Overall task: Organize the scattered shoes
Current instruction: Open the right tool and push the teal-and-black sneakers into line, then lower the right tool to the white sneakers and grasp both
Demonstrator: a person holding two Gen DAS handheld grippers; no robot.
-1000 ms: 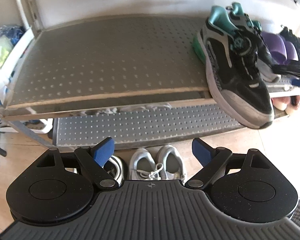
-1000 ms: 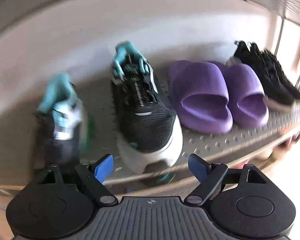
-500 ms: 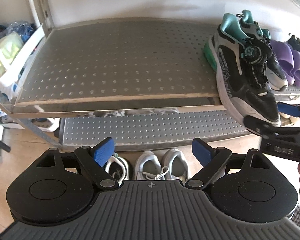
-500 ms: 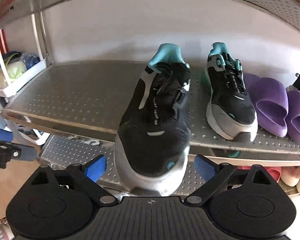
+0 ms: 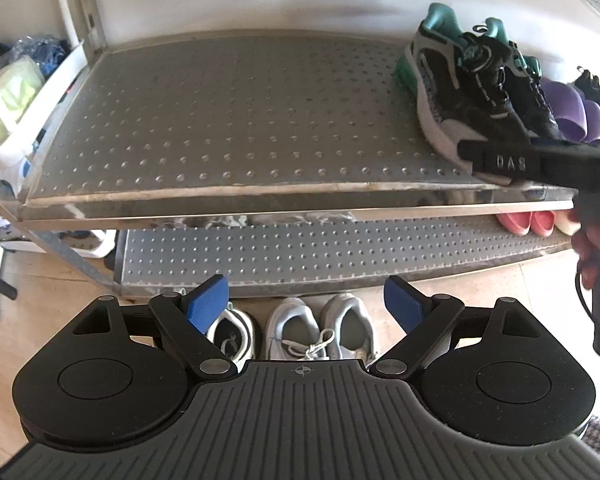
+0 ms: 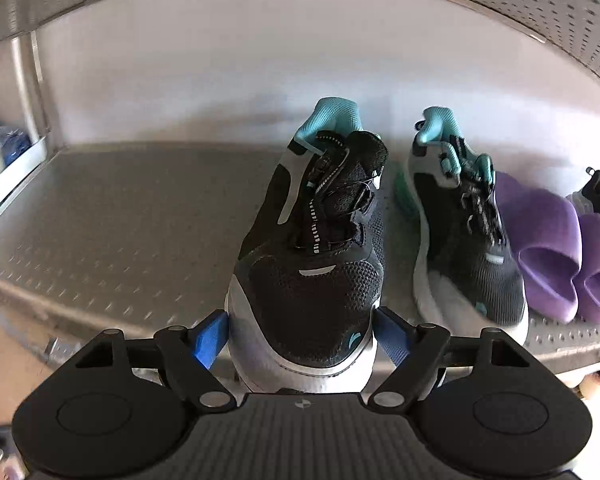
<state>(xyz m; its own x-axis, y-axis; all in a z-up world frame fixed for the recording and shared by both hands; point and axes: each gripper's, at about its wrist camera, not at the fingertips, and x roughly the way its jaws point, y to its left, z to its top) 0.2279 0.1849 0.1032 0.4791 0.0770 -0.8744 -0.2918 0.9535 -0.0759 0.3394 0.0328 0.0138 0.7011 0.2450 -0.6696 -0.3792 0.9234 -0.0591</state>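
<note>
Right gripper jaws have just been closing, blue pads now touching both sides of the black-teal sneaker toe, clamped; shoe sits on the middle shelf, left of its mate, so pairing nearly done. Left gripper hangs apart, empty, over grey sneakers on the floor. Readable: "DAS" on the right gripper's side.

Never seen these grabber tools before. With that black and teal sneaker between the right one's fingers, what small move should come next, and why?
Probably finish closing the right gripper on the sneaker's toe. Its jaws have just been closing, and the blue pads sit at both sides of the toe. The shoe stands apart from its mate on the shelf, so a firm grip should come before sliding it over.
</note>
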